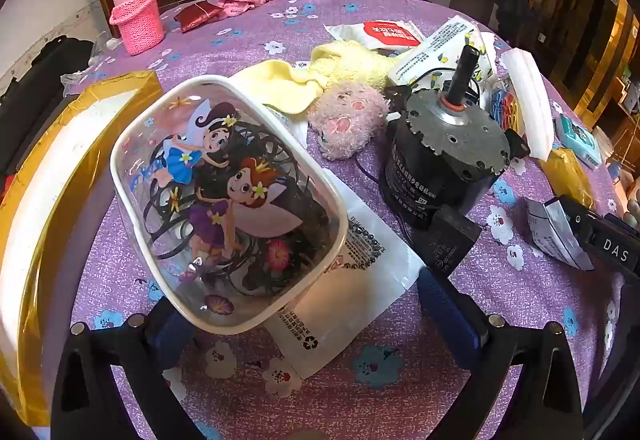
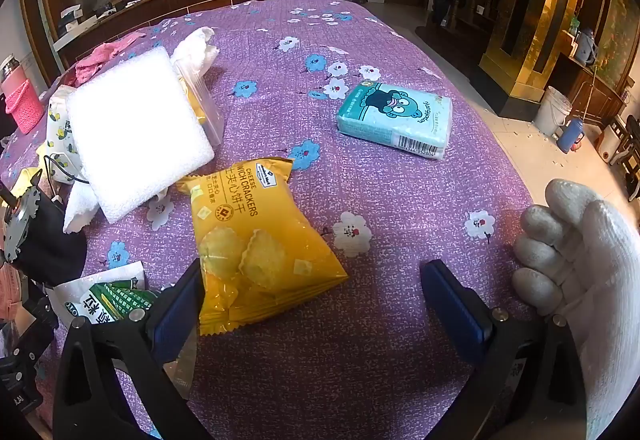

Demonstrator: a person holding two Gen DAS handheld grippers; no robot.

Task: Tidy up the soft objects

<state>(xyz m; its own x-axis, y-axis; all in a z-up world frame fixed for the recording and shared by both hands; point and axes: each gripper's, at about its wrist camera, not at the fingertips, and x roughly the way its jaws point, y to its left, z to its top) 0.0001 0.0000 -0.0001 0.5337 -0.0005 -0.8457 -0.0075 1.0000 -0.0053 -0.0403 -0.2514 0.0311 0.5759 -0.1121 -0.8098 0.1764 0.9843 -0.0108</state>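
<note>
Left wrist view — both tongs (image 1: 316, 316) spread; clear pouch (image 1: 224, 199) hides the left pad's tip.

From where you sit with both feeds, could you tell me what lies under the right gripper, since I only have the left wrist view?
Observer: A yellow cracker packet lies between the open fingers of the right gripper, nearer one finger; nothing is gripped.
Operator: Thank you. Is there anything soft further out on that side?
Observer: Yes, a teal tissue pack with a cartoon bear lies flat on the purple tablecloth, beyond the packet.
Operator: And what is the white slab I see edge-on at my right?
Observer: It is a white foam sheet, propped at a tilt over a clear plastic bag.
</note>
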